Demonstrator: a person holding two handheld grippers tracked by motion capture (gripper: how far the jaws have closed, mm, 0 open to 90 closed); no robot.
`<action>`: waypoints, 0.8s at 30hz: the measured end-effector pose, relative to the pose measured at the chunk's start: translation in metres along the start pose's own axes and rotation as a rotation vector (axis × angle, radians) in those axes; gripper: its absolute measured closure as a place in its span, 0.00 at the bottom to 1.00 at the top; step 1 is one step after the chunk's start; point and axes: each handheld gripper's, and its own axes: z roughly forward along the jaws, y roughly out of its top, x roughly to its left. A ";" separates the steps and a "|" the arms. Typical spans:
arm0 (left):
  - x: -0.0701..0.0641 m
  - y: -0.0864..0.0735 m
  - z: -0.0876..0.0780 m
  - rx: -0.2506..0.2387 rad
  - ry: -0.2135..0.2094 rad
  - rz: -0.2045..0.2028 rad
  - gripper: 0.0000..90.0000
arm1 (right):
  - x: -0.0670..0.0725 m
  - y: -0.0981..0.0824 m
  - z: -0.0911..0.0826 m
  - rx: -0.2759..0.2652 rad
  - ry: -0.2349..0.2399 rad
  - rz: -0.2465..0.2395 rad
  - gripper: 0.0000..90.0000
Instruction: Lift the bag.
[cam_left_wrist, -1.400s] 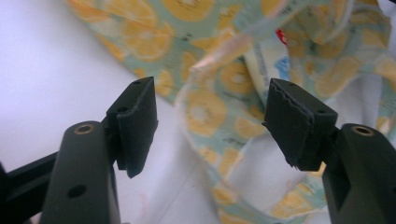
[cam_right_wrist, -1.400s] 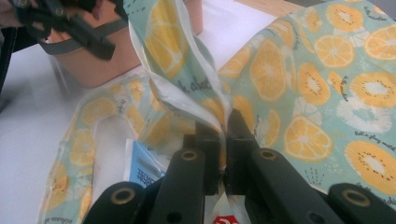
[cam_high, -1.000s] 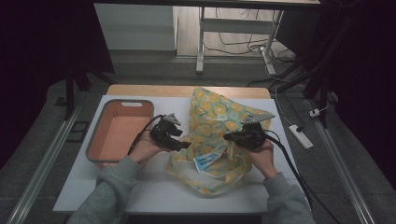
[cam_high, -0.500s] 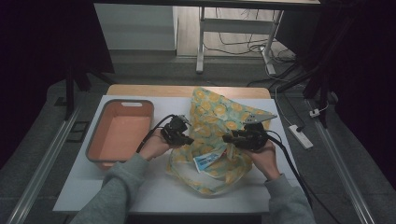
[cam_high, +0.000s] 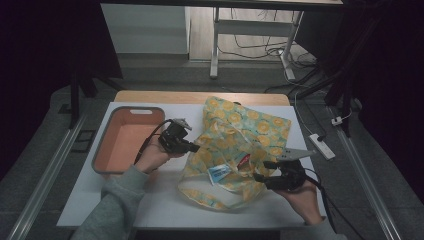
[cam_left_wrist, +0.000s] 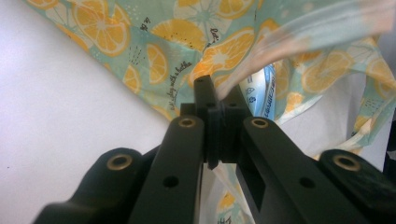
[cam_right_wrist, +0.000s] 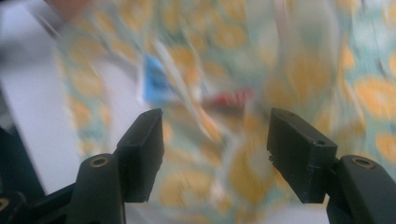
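Observation:
A cloth bag (cam_high: 245, 135) printed with orange slices lies crumpled on the white table (cam_high: 165, 205). A blue packet (cam_high: 218, 173) and a red-labelled item (cam_high: 243, 161) show at its mouth. My left gripper (cam_high: 195, 148) is at the bag's left edge. In the left gripper view its jaws (cam_left_wrist: 215, 100) are shut on the bag's rim (cam_left_wrist: 280, 42), which runs up and to the right, with the blue packet (cam_left_wrist: 266, 88) behind. My right gripper (cam_high: 257, 177) is at the bag's near right side. Its jaws (cam_right_wrist: 215, 140) have just been opening and stand wide, nothing between them, with blurred fabric (cam_right_wrist: 299, 60) beyond.
An orange bin (cam_high: 107, 150) stands on the table's left, just behind my left hand. A power strip (cam_high: 320, 145) lies off the table's right edge. Bare white tabletop lies in front of the bag and at the near left.
My right gripper has let go, opened, and pulled back toward the near right of the bag. My left gripper has shut on the bag's left rim and stayed about in place.

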 end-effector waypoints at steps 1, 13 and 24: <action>0.000 0.000 0.000 0.000 0.000 -0.001 0.99 | 0.000 -0.007 0.002 0.012 -0.007 0.016 0.41; 0.008 -0.007 0.002 0.009 -0.008 -0.025 0.99 | -0.008 -0.042 0.024 0.159 -0.132 0.041 0.47; 0.010 -0.017 -0.004 0.016 -0.021 -0.042 0.99 | -0.005 -0.035 0.033 0.190 -0.071 -0.019 0.97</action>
